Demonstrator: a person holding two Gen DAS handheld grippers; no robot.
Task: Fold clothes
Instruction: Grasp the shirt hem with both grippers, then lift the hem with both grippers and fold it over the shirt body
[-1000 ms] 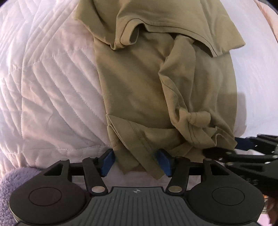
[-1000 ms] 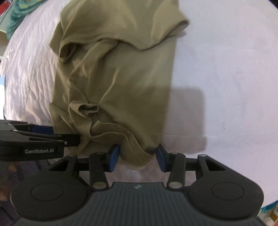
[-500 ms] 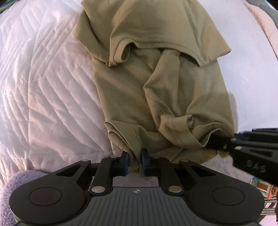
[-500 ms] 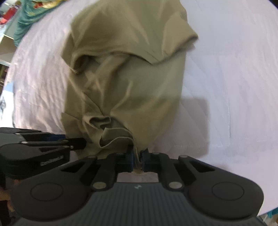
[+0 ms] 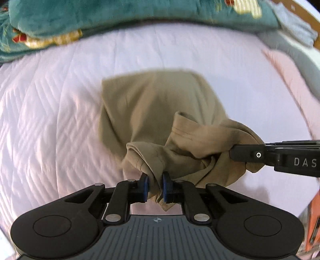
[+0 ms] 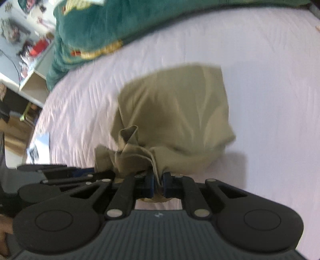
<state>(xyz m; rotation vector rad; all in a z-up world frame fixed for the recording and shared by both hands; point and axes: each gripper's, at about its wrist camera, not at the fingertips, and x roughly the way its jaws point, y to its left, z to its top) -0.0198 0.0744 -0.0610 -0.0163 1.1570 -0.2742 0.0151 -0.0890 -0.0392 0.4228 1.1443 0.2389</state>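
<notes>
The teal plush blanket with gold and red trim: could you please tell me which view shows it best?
The left wrist view: the teal plush blanket spans the whole top edge beyond the white quilted bedspread. The right wrist view shows only its blurred upper-left stretch.

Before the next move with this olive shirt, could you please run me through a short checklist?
1. Left gripper pinching the olive shirt: ok.
2. Right gripper pinching the same shirt: ok.
3. Near edge raised off the white quilt: ok.
4. Far part lying flat: cannot tell, blurred.
5. Cloth taut between the grippers: not ok, bunched.
6. Teal blanket apart from the shirt: ok.
</notes>
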